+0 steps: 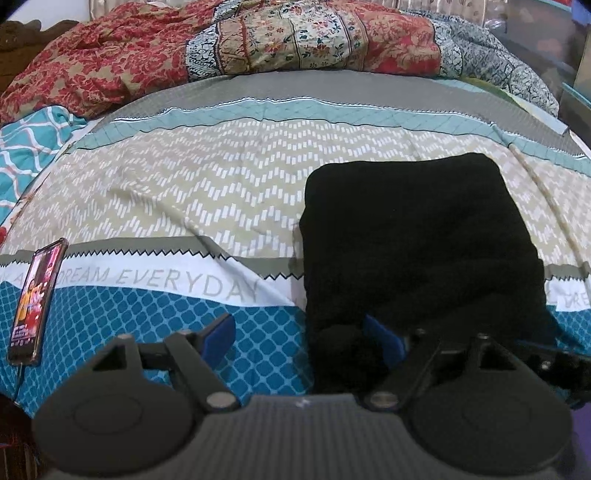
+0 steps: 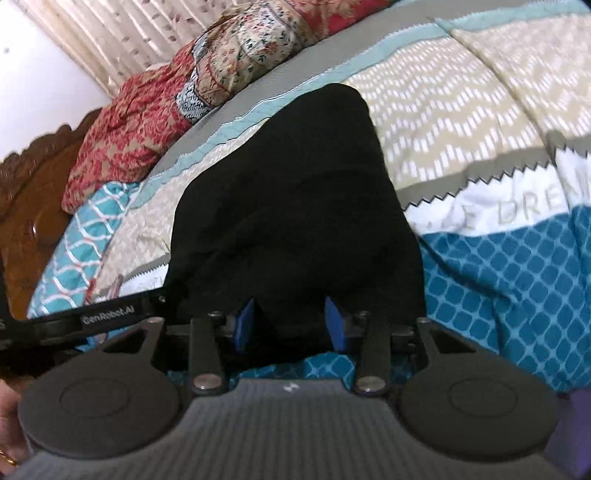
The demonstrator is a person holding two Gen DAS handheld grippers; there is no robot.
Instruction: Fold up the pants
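The black pants (image 1: 417, 236) lie folded into a thick rectangle on the patterned bedsheet (image 1: 184, 192), right of centre in the left wrist view. My left gripper (image 1: 301, 336) is open at their near left corner. A bunch of black cloth rests against its right pad (image 1: 380, 338), and its left pad (image 1: 221, 334) hangs free over the sheet. In the right wrist view the pants (image 2: 288, 192) stretch away from my right gripper (image 2: 290, 325), whose blue pads (image 2: 243, 325) close on the near edge of the cloth. The left gripper's body (image 2: 107, 319) shows at the left there.
A phone (image 1: 35, 299) with a lit screen and a cable lies on the sheet at the left. A crumpled red floral quilt (image 1: 229, 44) runs along the far side of the bed. A carved wooden headboard (image 2: 37, 192) and a curtain (image 2: 110, 33) stand beyond. A hand (image 2: 7, 443) shows at the bottom left.
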